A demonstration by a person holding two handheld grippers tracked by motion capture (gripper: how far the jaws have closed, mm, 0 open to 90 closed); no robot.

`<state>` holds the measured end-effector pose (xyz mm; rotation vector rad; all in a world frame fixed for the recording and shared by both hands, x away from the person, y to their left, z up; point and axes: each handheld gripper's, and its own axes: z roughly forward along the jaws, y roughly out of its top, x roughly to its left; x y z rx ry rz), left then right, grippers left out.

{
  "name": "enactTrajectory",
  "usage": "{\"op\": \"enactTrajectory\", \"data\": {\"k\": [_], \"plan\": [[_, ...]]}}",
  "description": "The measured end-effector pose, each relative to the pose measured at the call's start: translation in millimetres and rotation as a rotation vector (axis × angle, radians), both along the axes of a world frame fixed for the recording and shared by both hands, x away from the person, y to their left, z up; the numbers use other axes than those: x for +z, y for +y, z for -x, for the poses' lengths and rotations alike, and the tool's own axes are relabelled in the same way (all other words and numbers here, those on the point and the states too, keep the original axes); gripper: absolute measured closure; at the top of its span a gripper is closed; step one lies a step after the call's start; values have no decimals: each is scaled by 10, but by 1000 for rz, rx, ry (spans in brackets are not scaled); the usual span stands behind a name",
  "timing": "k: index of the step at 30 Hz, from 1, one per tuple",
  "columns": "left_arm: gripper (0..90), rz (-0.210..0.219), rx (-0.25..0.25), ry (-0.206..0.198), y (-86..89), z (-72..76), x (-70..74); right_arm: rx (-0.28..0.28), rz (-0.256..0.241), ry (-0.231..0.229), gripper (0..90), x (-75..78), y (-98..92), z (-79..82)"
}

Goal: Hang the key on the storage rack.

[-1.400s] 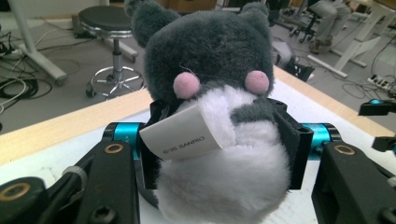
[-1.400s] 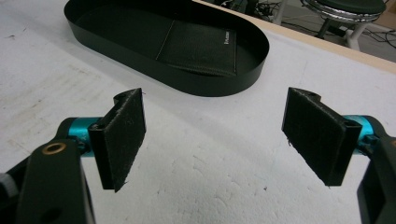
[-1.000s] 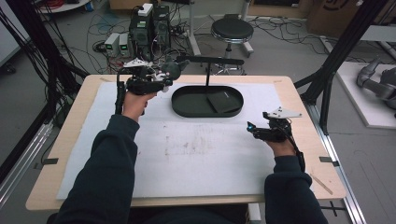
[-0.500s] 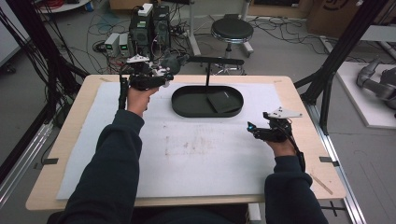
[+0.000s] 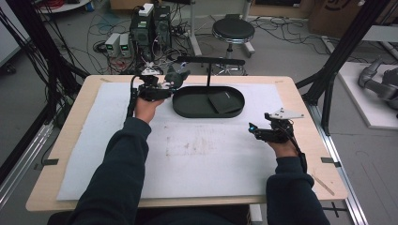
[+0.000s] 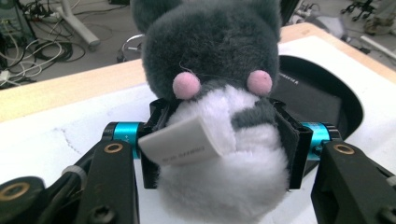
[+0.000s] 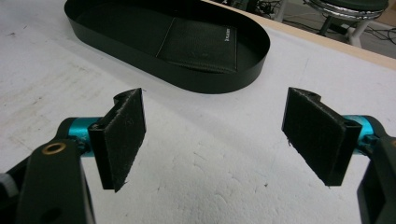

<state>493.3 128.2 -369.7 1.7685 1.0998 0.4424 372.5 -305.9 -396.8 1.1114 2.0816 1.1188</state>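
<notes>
Step in hand, as we judge it: carrying grey-and-white plush toy with pink cheeks [image 6: 215, 116] toward black oval tray [image 5: 185, 110] holding flat black leather wallet [image 7: 198, 44]. We advise keeping squeeze steady and clearing tray's near rim before lowering, since soft body may slip. Left gripper [image 5: 162, 89] clamped on toy's white belly, pads pressing both flanks, head projecting beyond jaws, white sewn label [image 6: 180, 142] between them; toy held above mat just beside tray's left end. Right gripper [image 7: 217, 140] jaws wide apart, nothing between, over white mat [image 5: 211, 178]
</notes>
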Motion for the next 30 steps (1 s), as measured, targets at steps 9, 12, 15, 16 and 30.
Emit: {"op": "enactTrajectory", "data": {"k": [9, 12, 15, 16, 30], "plan": [[365, -26, 24, 77, -36, -50, -183, 1, -6, -3, 232, -7, -13, -3], [320, -33, 39, 85, -5, -34, -182, 6, -3, -2, 232, -10, -4, -3], [309, -31, 55, 88, 53, -8, -182, 7, -1, -1, 232, -6, 12, 3], [303, -29, 52, 87, 77, 7, -184, 11, 2, -8, 232, 0, 10, 4], [207, 71, -74, -153, 392, 679, -105, 56, 37, -17, 215, -23, 9, -6]]}}
